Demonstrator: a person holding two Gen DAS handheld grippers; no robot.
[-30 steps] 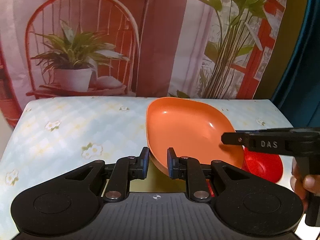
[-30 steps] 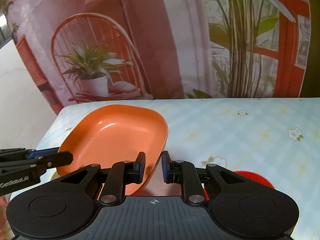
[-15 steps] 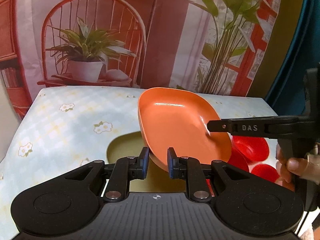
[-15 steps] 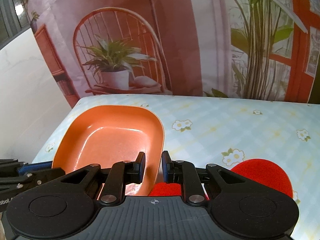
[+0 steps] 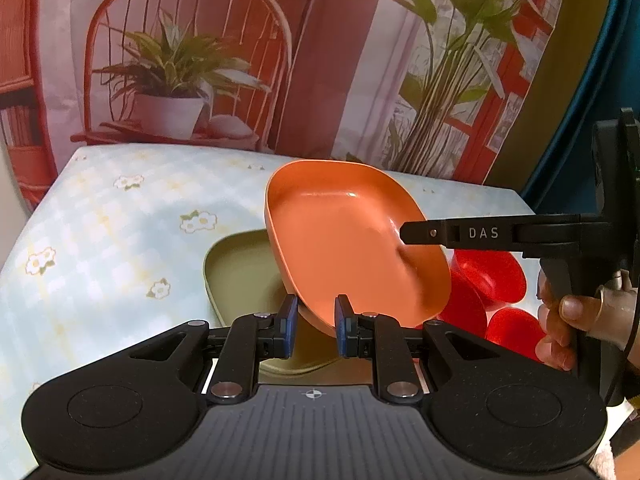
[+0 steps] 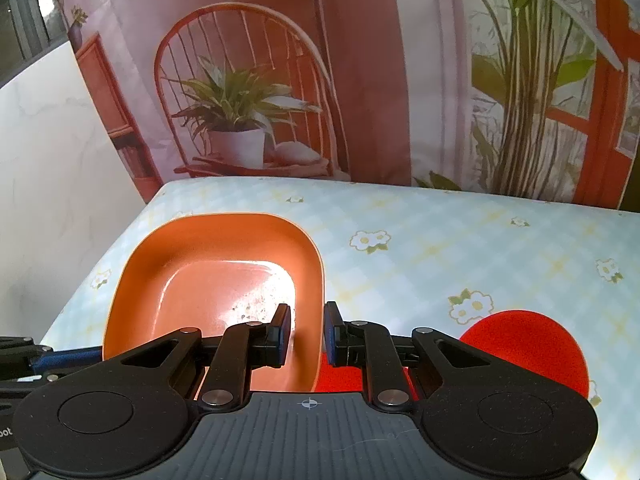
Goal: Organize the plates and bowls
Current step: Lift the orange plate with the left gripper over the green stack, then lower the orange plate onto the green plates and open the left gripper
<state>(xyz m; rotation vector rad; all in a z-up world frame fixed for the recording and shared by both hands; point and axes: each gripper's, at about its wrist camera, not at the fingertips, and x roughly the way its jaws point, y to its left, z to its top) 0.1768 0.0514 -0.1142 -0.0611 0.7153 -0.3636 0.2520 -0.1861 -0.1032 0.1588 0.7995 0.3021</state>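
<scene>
An orange square plate (image 5: pixel 352 240) is held up off the table, tilted. My left gripper (image 5: pixel 313 330) is shut on its near rim. My right gripper (image 6: pixel 305 334) is shut on its right rim; the plate also shows in the right wrist view (image 6: pixel 216 292). In the left wrist view the right gripper's finger (image 5: pixel 480 234) reaches in from the right onto the plate's edge. An olive green square plate (image 5: pixel 244 276) lies on the table under the orange plate. Red bowls (image 5: pixel 492 276) sit to the right; one red bowl (image 6: pixel 524 350) shows in the right wrist view.
The table has a pale blue checked cloth with flowers (image 5: pixel 120 232). A printed backdrop with a chair and plants (image 6: pixel 280 80) hangs behind the far edge. A white wall (image 6: pixel 48 160) stands at the table's left side. A hand (image 5: pixel 568 320) holds the right gripper.
Both grippers have lifted and drawn back with the orange plate. The olive plate beneath it and more of the red bowls have come into view.
</scene>
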